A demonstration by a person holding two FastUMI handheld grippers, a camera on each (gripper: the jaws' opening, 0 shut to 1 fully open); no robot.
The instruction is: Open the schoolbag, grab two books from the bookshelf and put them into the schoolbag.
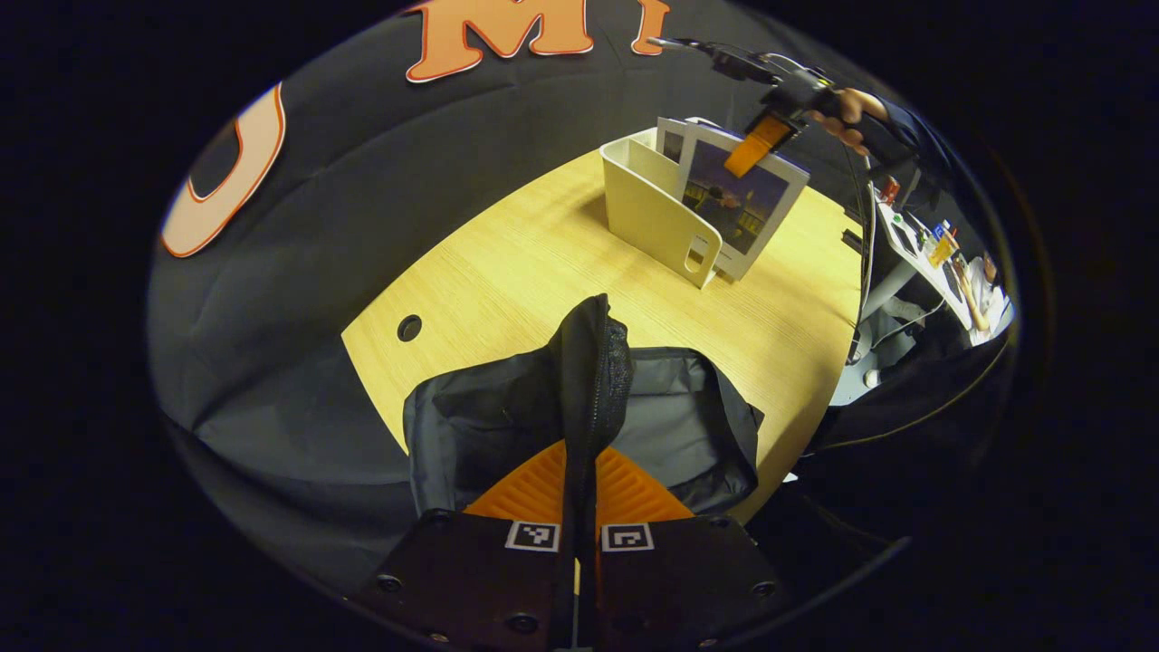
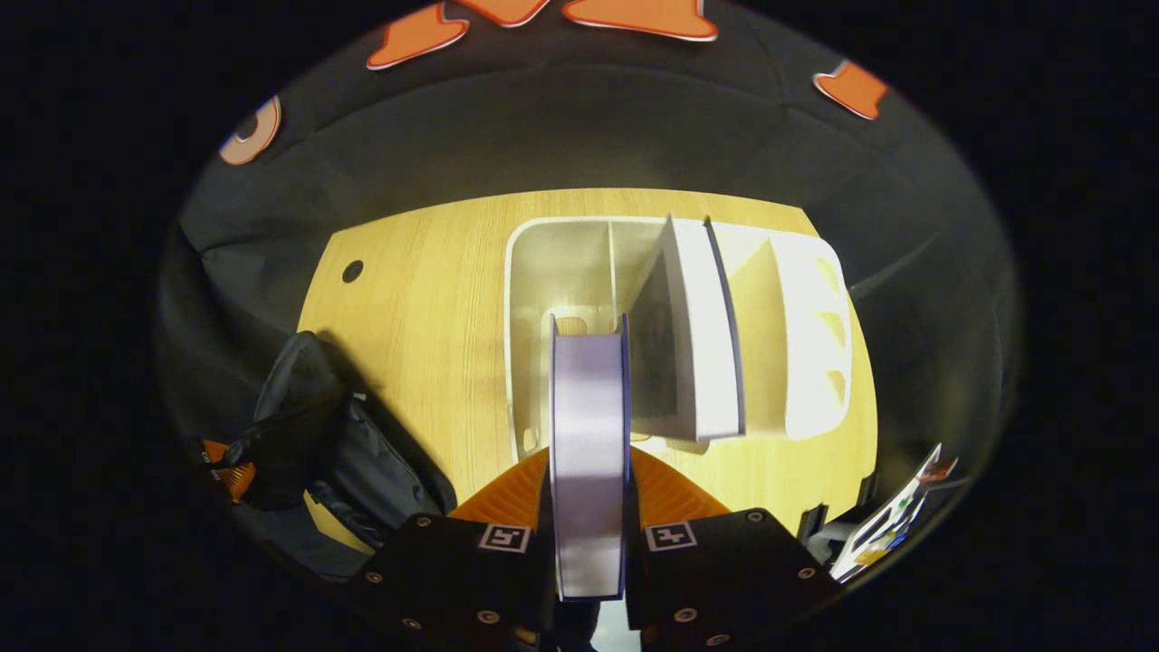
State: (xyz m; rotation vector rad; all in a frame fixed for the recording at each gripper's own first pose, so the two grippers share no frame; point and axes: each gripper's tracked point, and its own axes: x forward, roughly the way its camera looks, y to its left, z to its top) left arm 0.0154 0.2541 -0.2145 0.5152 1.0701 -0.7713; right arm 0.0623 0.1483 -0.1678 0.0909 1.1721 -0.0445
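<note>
Black cloth closes the booth behind a light wooden table (image 1: 507, 272), which has a small round hole (image 1: 409, 328) near its left edge. At the near edge of the table, in the left gripper view, lies the black schoolbag (image 1: 670, 426), open, with its grey lining visible; what is inside I cannot make out. The left gripper (image 1: 579, 471) is clamped on a raised fold of the bag's zipper edge (image 1: 593, 362), both fingers pressing on the fabric. Farther to the right, near the far edge, stands the cream bookshelf (image 1: 656, 222), a file holder with several compartments. In the right gripper view, one white book (image 2: 697, 344) leans tilted in a middle compartment, and the compartments to its right look empty. The right gripper (image 2: 589, 507) is closed on the spine of a second book (image 2: 589, 435), which is upright at the front of the bookshelf; its lower end is hidden. In the left gripper view this book (image 1: 742, 199) shows a dark picture cover, and a hand (image 1: 847, 113) holds the gripper above it. At the right edge, things on a desk are too small to tell.
</note>
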